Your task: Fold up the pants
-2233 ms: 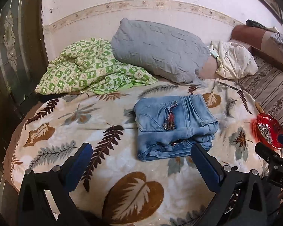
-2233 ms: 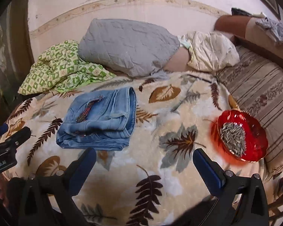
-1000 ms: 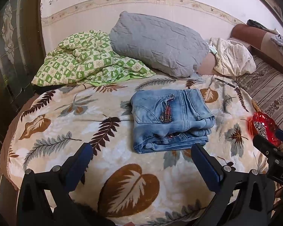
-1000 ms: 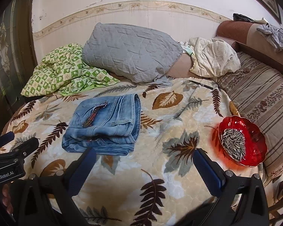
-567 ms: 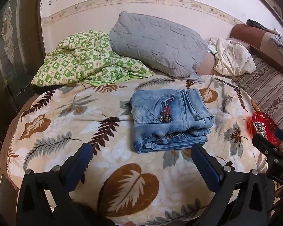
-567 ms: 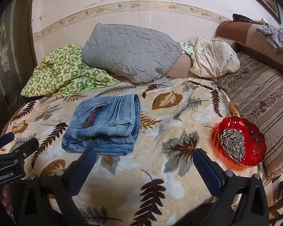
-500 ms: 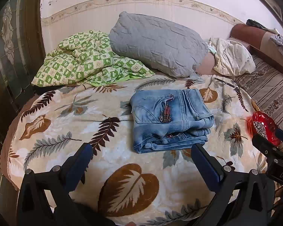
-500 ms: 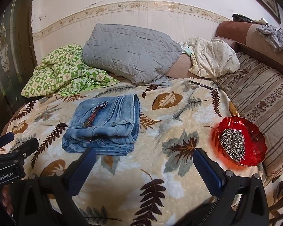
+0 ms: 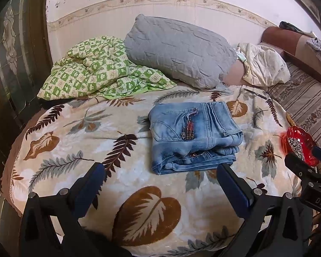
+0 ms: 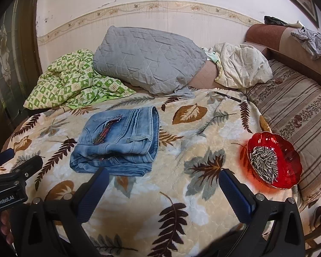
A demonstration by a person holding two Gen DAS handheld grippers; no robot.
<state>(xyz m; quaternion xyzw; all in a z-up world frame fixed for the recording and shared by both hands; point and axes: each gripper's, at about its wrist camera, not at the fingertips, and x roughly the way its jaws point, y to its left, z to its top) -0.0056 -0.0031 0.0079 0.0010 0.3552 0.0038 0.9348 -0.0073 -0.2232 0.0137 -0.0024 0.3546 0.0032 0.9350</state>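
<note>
Left claw: the left claw (image 9: 160, 184) stands wide apart and empty, its blue-padded fingers (image 9: 89, 184) above the near edge of the bed, short of the pants.
Right claw: the right claw (image 10: 162, 189) is likewise spread wide and grips nothing; it hangs over bare blanket, to the right of the pants.
Between claws and pants: only the cream plush blanket printed with brown and grey leaves (image 9: 75, 141); nothing lies in the way.
Bowl: a red glass scalloped bowl of striped sunflower seeds (image 10: 274, 162) sits on the blanket's right edge, just beyond the right claw's right finger and well apart from the pants.
Far side: a grey quilted pillow (image 9: 177, 49) leans by the wall, a crumpled green-and-cream checked quilt (image 9: 96, 68) to its left, a cream bundled cloth (image 10: 241, 64) to its right.
Pen: a thin dark stick-like item (image 10: 229, 96), perhaps a pen, lies on the blanket's far edge.
Right of the blanket: a brown striped mattress cover (image 10: 299, 107).
Writing: "GenRobot.AI" on the left device body seen from the right wrist view; "DAS" on the right device seen from the left wrist view.
Pants: the light-blue denim pants (image 9: 192, 135) lie folded into a compact rectangular stack in the middle of the blanket, back pocket with a red-and-dark embroidered strip on top, layered edges facing the claws.
</note>
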